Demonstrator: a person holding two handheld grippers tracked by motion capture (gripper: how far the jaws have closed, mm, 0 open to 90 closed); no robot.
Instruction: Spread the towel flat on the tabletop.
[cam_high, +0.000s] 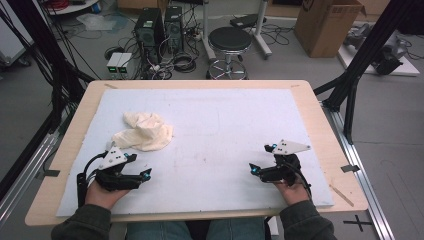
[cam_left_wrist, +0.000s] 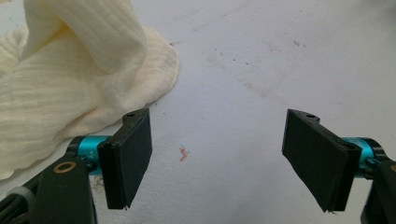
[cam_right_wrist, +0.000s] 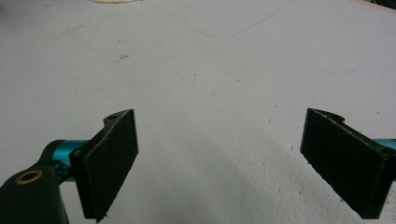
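A crumpled cream cloth (cam_high: 144, 131) lies on the left half of the white mat (cam_high: 220, 125) covering the wooden tabletop (cam_high: 70, 145), bunched into soft folds and resting flat with nothing on it. Just beside its near edge hovers the left claw (cam_high: 148, 174), held in a person's left hand (cam_high: 102, 192); in the left gripper view its jaws stand wide apart with only bare mat and a small reddish speck (cam_left_wrist: 184, 153) between them, and the cloth (cam_left_wrist: 70, 79) rises just beyond the left jaw without touching it. Well apart, on the right half of the mat, the right claw (cam_high: 251, 169) is held in the right hand (cam_high: 292, 190), its jaws likewise spread wide over bare mat and gripping nothing. On the floor beyond the tabletop stand a black stool (cam_high: 229, 40), two computer towers (cam_high: 160, 30) and a cardboard box (cam_high: 327, 25).
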